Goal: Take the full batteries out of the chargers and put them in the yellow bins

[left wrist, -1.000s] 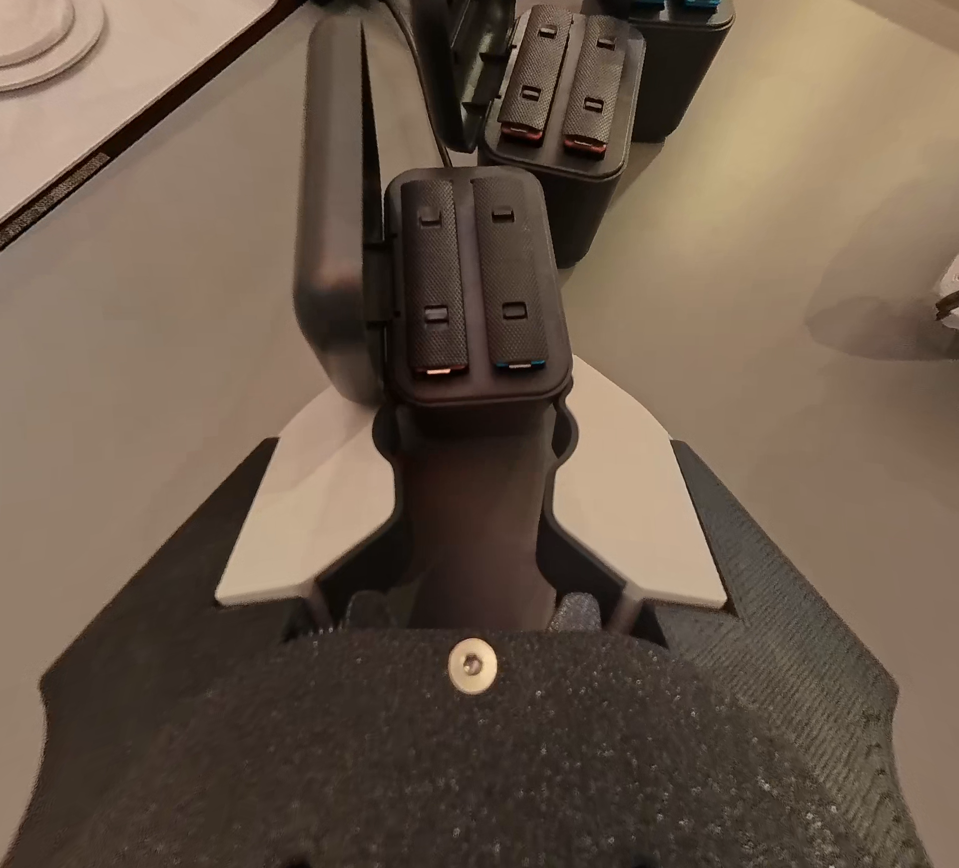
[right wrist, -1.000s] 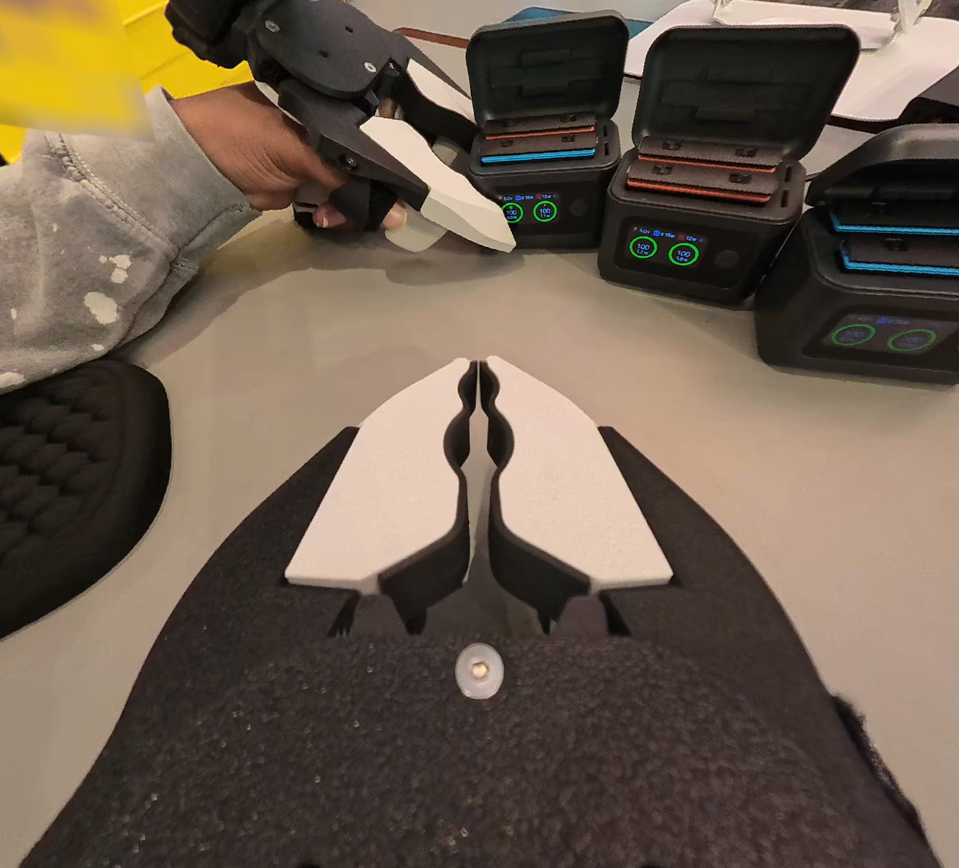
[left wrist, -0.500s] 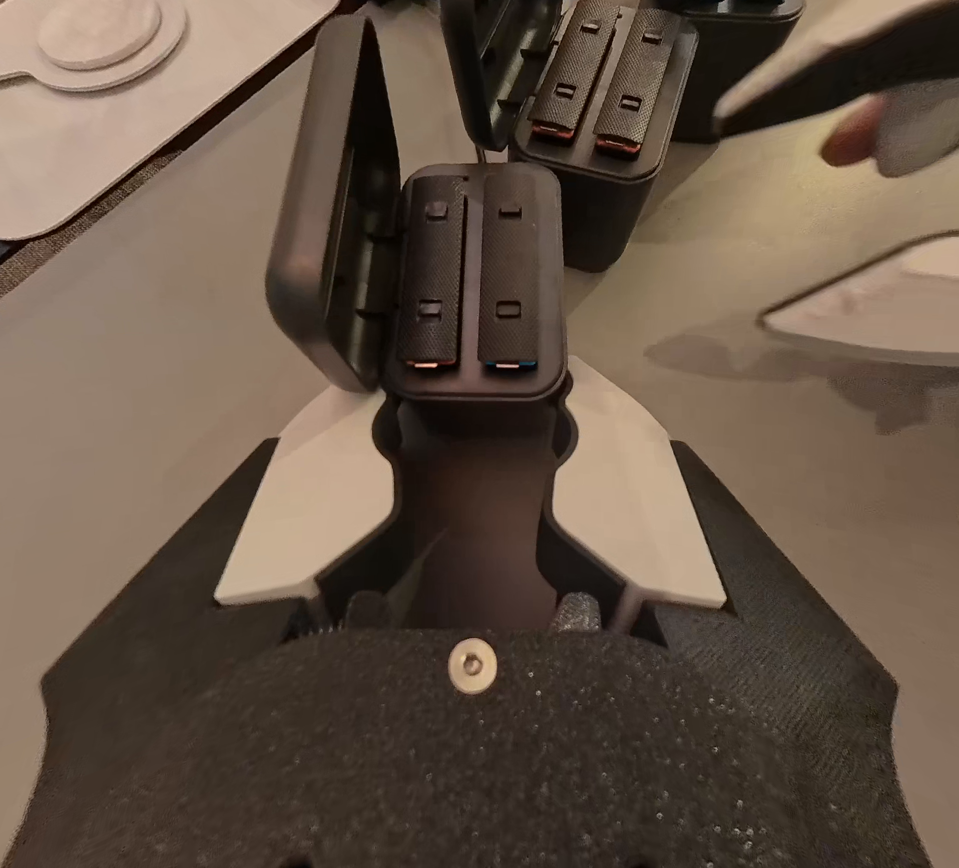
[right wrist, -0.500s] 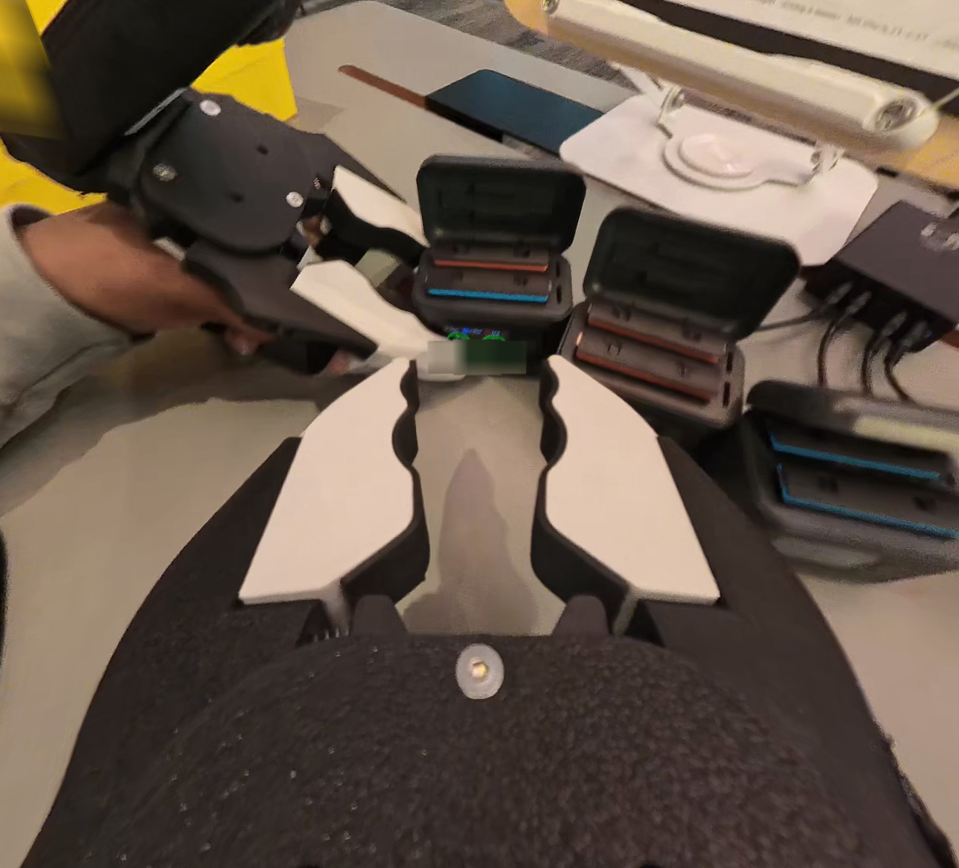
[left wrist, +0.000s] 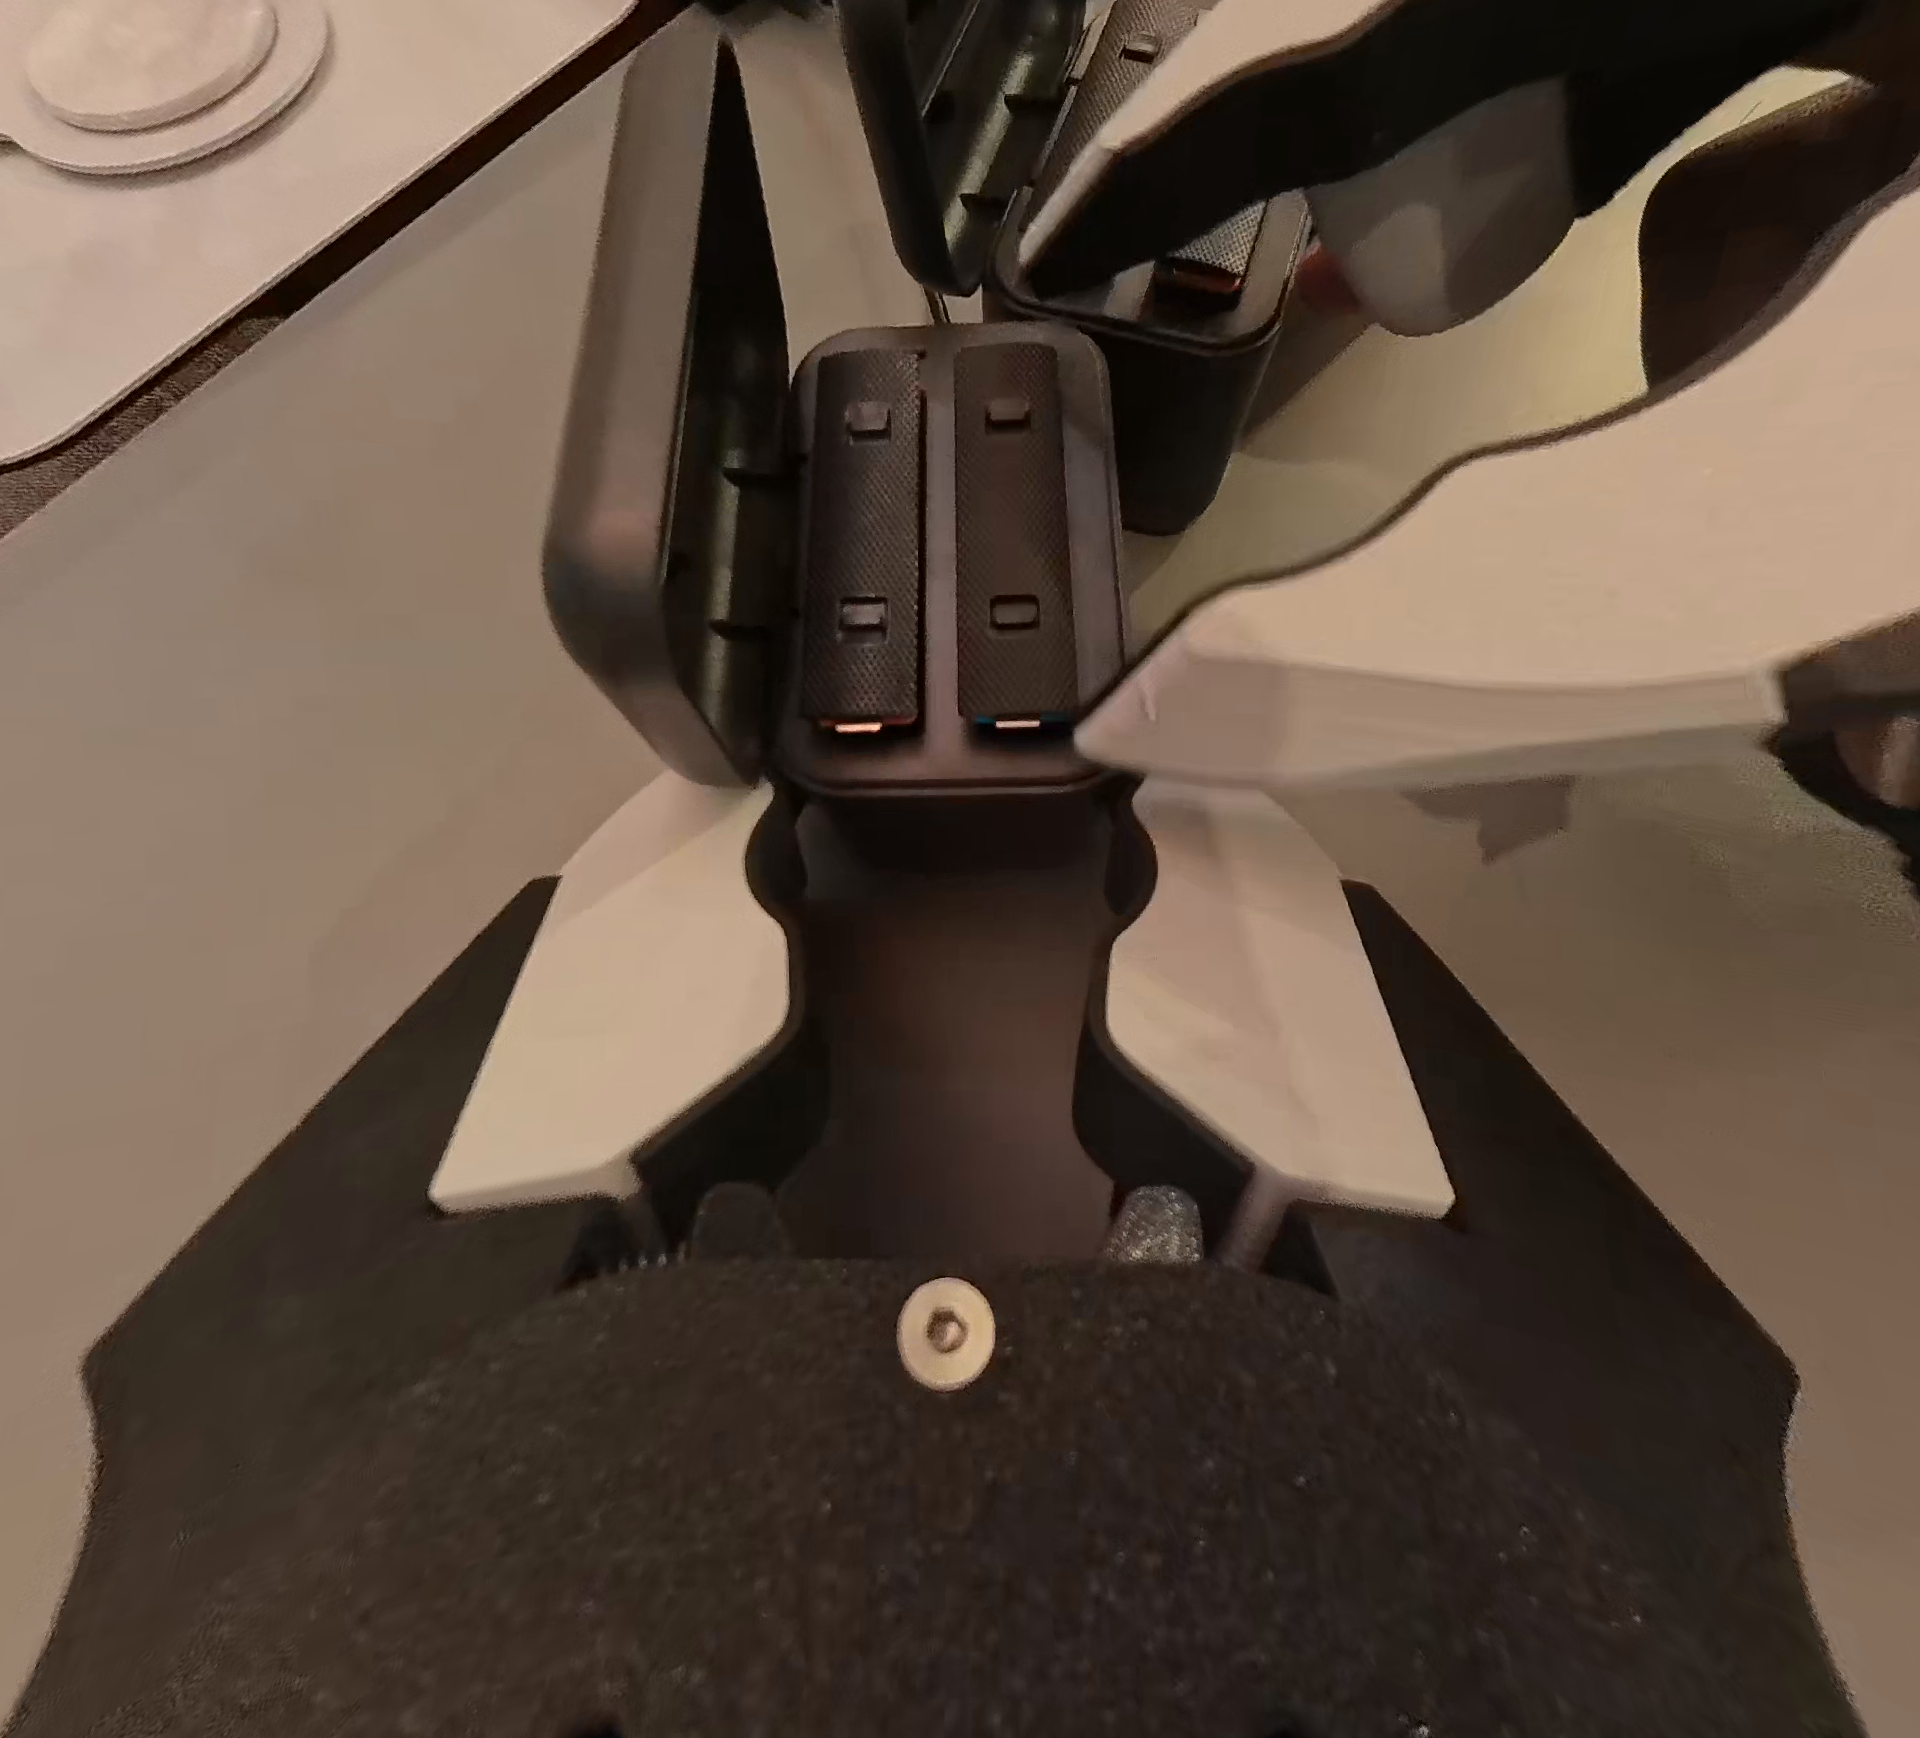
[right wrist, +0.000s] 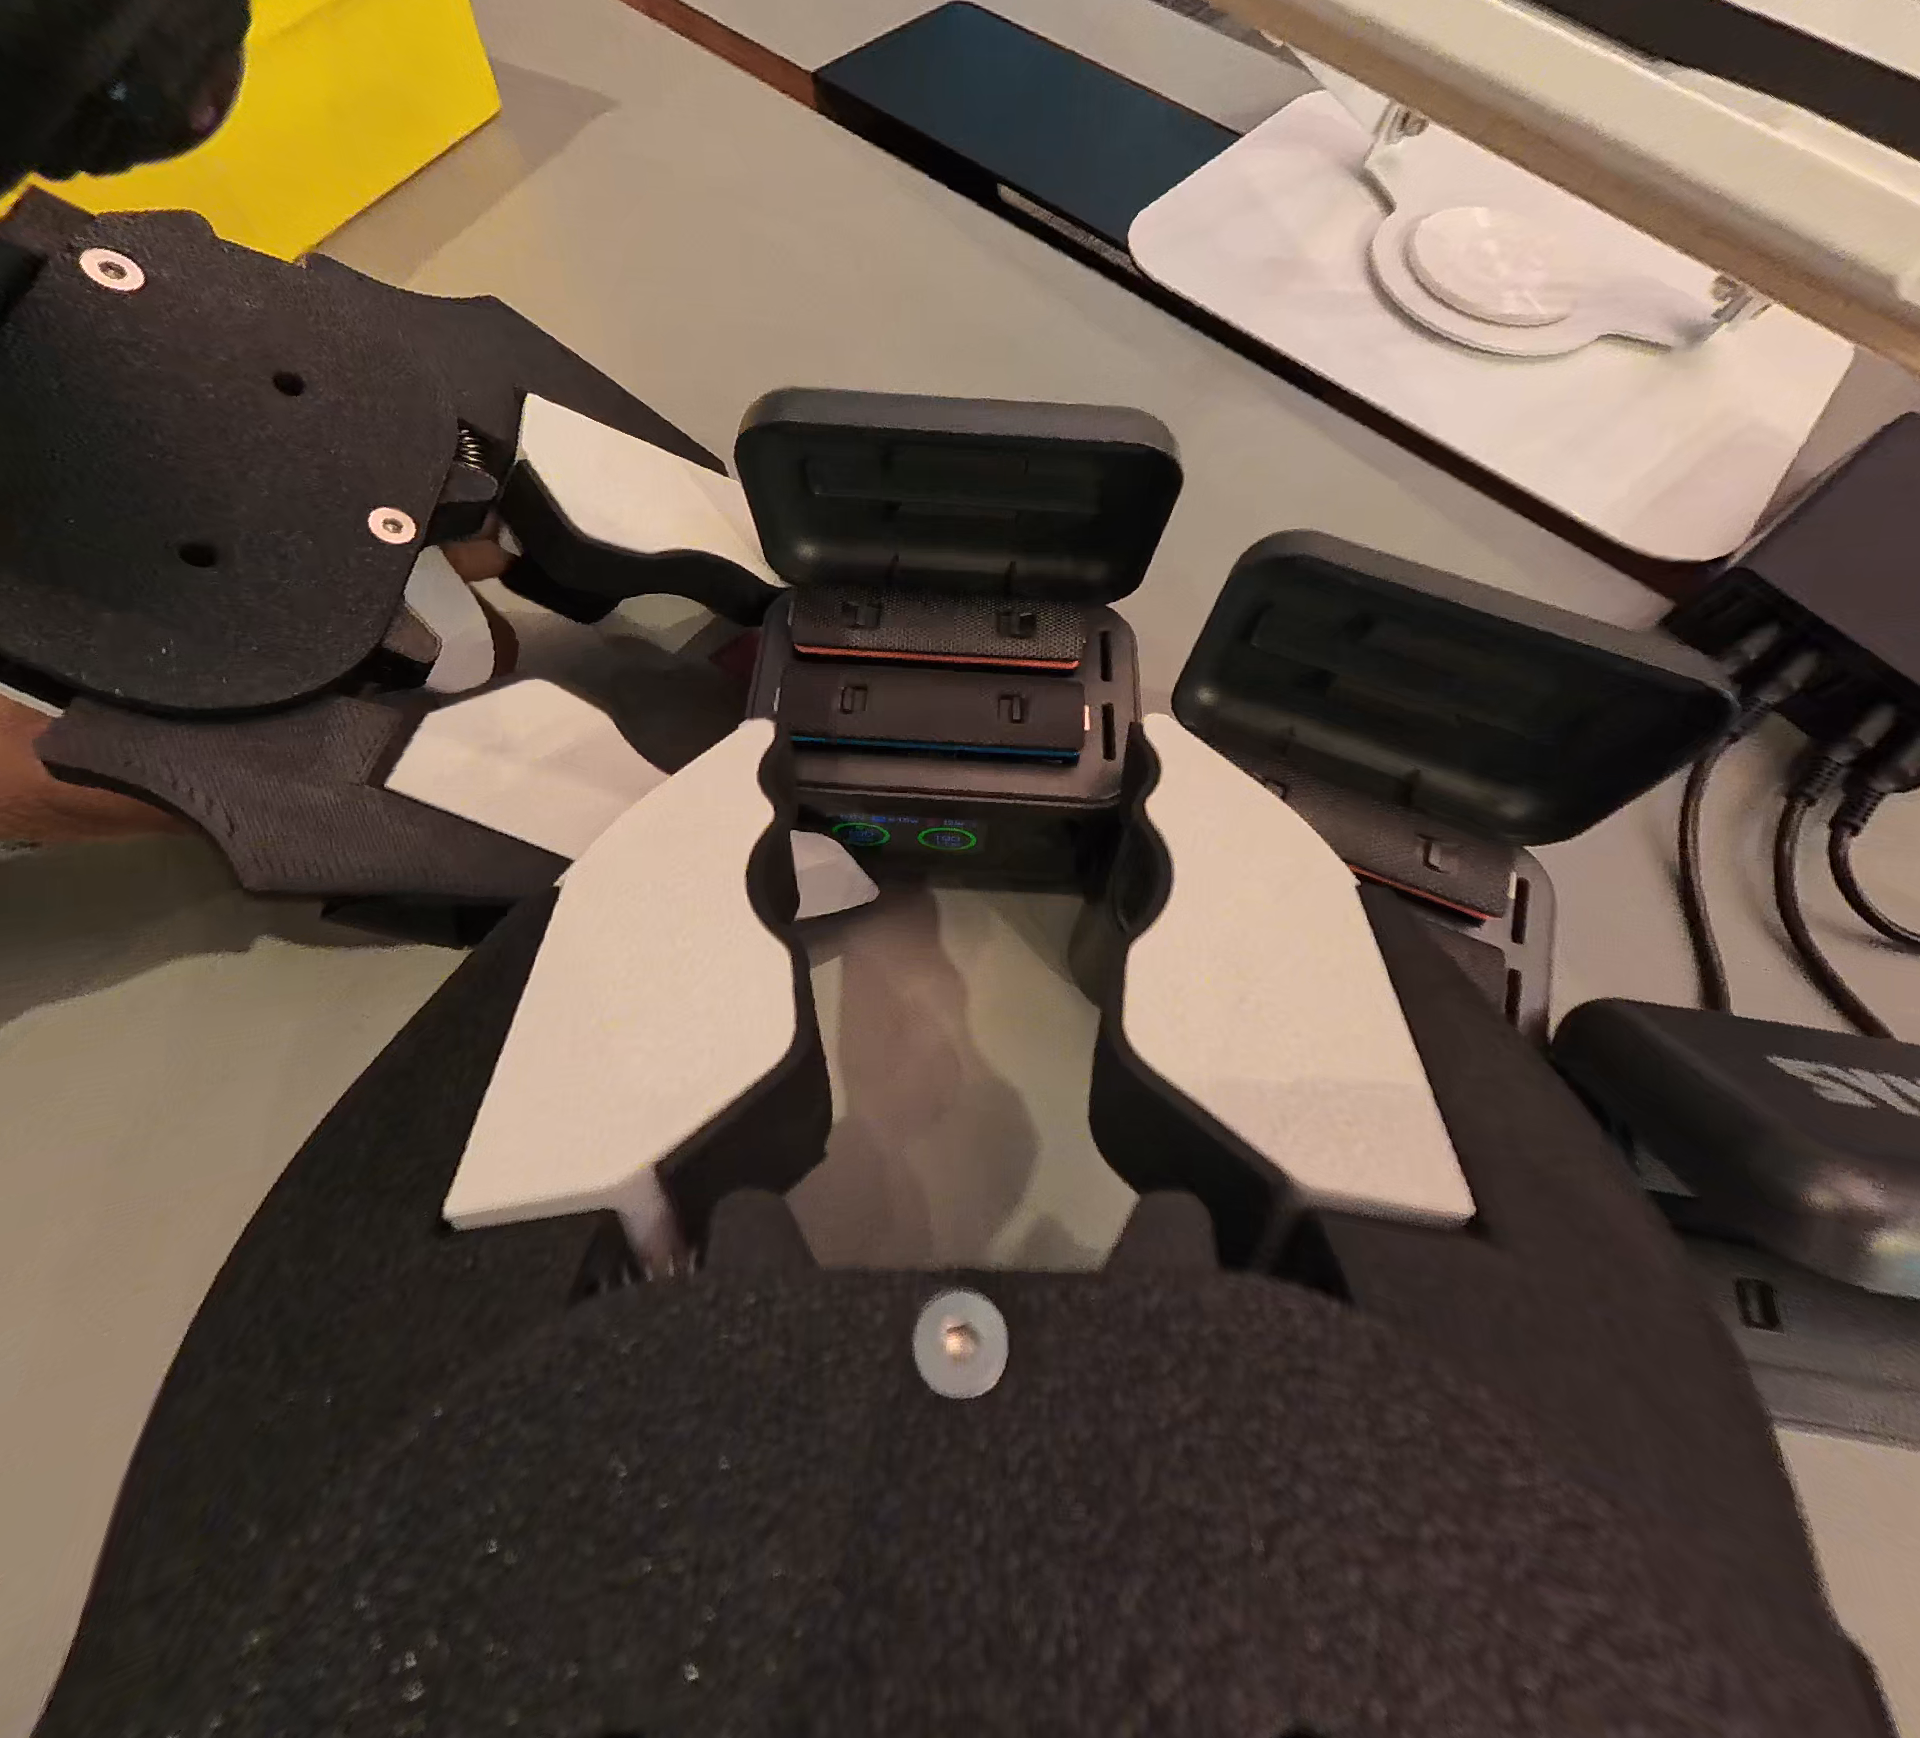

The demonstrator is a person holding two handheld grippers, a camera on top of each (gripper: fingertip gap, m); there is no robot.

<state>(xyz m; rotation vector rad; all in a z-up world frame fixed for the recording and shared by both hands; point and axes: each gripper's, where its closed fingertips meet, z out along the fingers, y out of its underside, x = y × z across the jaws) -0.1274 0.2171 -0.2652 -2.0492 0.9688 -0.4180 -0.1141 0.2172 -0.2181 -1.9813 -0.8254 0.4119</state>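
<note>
Fingers of the left gripper [left wrist: 951, 815] clamp the near charger [left wrist: 951, 784]; the right gripper's [right wrist: 951, 758] fingers, spread wide, flank its blue-edged battery [right wrist: 935, 717].

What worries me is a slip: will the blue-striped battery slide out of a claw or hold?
Probably holds: the blue-striped battery has a finely textured shell. It looks a rigid block, unlikely to flex. It sits snug in the charger, so may resist; the left claw grips that charger, likely bracing it.

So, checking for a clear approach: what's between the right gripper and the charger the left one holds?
Right wrist view: bare table, plus a fingertip of the left gripper at the charger front.
</note>
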